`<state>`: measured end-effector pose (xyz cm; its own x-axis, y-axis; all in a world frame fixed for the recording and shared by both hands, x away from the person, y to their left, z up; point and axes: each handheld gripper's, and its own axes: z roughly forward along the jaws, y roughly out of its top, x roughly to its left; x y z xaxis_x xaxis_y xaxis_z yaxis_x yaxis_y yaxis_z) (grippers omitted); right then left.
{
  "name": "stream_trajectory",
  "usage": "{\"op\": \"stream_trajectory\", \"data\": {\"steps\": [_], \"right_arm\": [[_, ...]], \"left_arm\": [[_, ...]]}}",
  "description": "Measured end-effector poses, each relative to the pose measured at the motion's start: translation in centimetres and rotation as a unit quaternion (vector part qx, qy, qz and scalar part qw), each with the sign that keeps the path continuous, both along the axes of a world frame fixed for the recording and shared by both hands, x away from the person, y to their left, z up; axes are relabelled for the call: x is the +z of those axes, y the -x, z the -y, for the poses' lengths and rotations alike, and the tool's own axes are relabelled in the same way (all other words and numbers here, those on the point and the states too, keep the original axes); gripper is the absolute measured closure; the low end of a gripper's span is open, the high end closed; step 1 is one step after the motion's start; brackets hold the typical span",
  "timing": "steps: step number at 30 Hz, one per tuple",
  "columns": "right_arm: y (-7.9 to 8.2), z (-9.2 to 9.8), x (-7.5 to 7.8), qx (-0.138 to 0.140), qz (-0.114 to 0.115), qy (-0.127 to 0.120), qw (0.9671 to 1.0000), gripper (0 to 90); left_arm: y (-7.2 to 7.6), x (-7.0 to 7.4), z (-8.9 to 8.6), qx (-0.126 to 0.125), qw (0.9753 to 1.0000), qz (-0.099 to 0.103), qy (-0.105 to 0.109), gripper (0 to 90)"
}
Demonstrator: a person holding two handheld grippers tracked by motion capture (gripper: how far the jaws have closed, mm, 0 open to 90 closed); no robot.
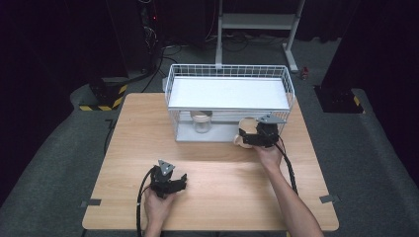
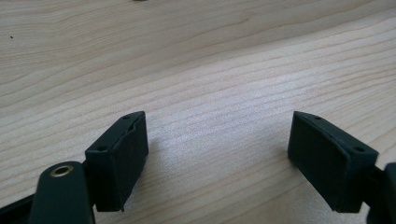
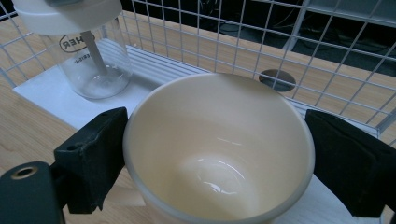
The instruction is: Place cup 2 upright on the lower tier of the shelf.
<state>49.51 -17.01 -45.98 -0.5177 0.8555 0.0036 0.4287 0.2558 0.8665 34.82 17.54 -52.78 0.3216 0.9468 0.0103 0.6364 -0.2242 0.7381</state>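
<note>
standing on the white lower shelf [image 3: 56, 100] of the white wire rack [image 1: 230, 84] is a clear glass jar [image 3: 95, 58] with a cream lid, at 12 o'clock on the wooden table [image 1: 217, 173]; a pale strip hangs inside it, its contents otherwise unclear. the cream cup [image 3: 219, 149] sits at the rack's open front, toward 2 o'clock from the table's middle, its glossy inside holding nothing. the right gripper [image 3: 217, 154] reaches forward from the person's extended right forearm, its jaws set wide on either side of the cup: the left jaw touches the rim, the right one seems just apart. in the high view the right gripper [image 1: 259, 134] covers most of the cup [image 1: 240, 140]. the left gripper [image 1: 168, 180] rests at 7 o'clock, held low over bare wood, and the left gripper [image 2: 217, 161] has its jaws spread wide with nothing between them.
</note>
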Motion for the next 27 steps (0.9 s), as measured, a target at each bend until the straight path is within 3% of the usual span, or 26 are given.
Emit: {"op": "stream_trajectory", "data": {"steps": [9,21,27], "right_arm": [[-0.6,0.2,-0.3,-0.001,0.015,-0.006,0.9999,9.4],[-1.4,0.1,-0.3,-0.008,0.000,-0.014,0.9999,8.9],[-1.3,0.2,-0.2,-0.009,0.008,-0.021,0.9997,8.7]], "left_arm": [[0.0,0.0,0.0,0.000,1.0000,0.001,0.000,20.5],[0.0,0.0,0.0,0.000,1.0000,0.001,0.000,20.5],[0.0,0.0,0.0,0.000,1.0000,0.001,0.000,20.6]]}}
